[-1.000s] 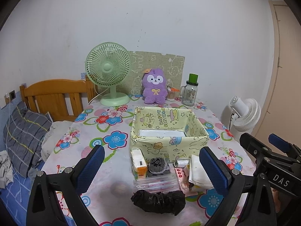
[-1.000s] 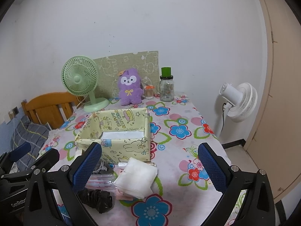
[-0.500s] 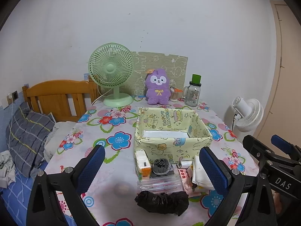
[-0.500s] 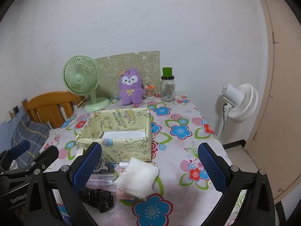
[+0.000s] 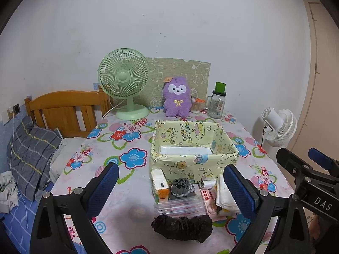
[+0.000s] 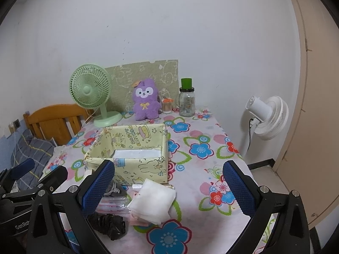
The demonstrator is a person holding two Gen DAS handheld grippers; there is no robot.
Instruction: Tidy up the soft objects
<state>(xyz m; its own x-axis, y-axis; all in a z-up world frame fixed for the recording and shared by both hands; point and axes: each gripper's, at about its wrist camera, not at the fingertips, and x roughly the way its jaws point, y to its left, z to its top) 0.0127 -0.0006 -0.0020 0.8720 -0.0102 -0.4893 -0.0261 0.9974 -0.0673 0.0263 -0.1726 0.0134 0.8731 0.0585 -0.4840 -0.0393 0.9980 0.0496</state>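
Note:
A yellow cartoon-print fabric box (image 5: 193, 165) (image 6: 129, 165) stands mid-table, open, with something white inside. In front of it lie a black crumpled bundle (image 5: 182, 227) (image 6: 109, 225), a grey knitted piece (image 5: 181, 187), a tissue pack (image 5: 160, 184), a clear zip pouch (image 5: 180, 205) and a white folded cloth (image 6: 152, 201) (image 5: 224, 199). A purple plush toy (image 5: 177, 99) (image 6: 146, 99) sits at the back. My left gripper (image 5: 169, 190) is open and empty above the pile. My right gripper (image 6: 169, 188) is open and empty above the white cloth.
A green desk fan (image 5: 125, 84) and a glass jar with a green lid (image 5: 217, 102) stand at the table's back edge. A white floor fan (image 6: 267, 116) stands right of the table. A wooden bed frame (image 5: 63, 108) with a grey pillow (image 5: 31, 154) is at the left.
Both grippers have drawn back and risen slightly, so the table items look a little farther and lower. Both stay open and empty. Nothing on the table has moved.

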